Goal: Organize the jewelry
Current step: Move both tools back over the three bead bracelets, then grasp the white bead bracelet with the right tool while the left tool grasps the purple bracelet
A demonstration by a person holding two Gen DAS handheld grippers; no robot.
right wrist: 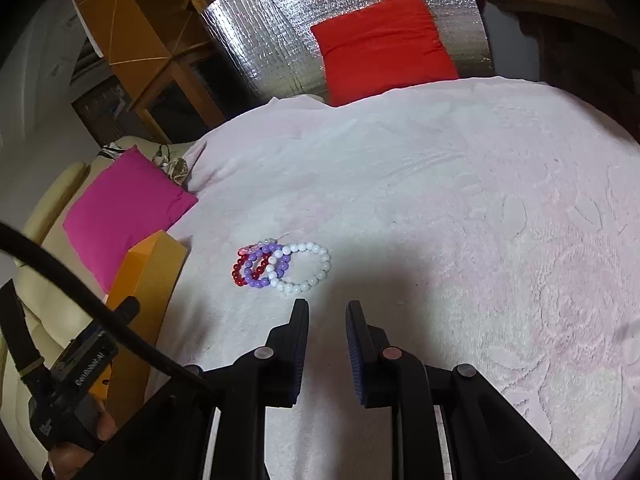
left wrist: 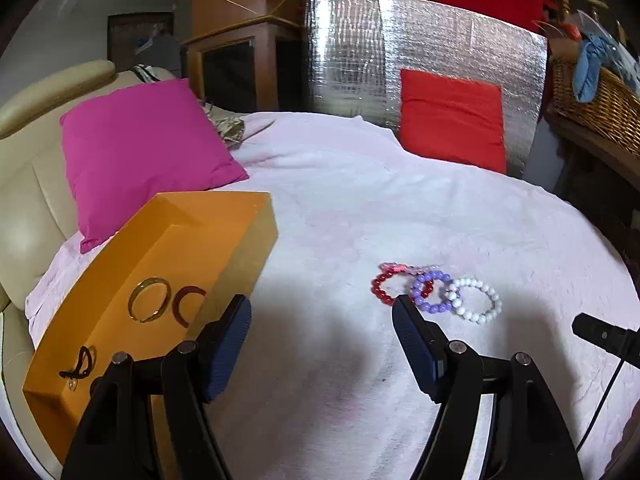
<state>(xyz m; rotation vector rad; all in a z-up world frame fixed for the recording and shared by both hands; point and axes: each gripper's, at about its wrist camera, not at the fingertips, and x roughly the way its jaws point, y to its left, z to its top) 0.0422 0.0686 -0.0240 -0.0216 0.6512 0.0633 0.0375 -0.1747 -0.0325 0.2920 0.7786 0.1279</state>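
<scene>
Three overlapping bead bracelets, red (right wrist: 240,270), purple (right wrist: 266,266) and white (right wrist: 306,268), lying just ahead-left of the right gripper (right wrist: 327,318), narrowly parted and empty. Left gripper (left wrist: 322,316) spread wide, holding nothing. Risk: snagging the interlinked neighbours and dragging all three across the fuzzy pale-pink bedspread (right wrist: 460,200). Only the left wrist view reveals the open orange cardboard box's (left wrist: 120,280) contents: gold bangle (left wrist: 149,299), dark red bangle (left wrist: 188,304), black cord (left wrist: 80,364).

Both wrist views: shared bracelets (left wrist: 436,294), downward.
</scene>
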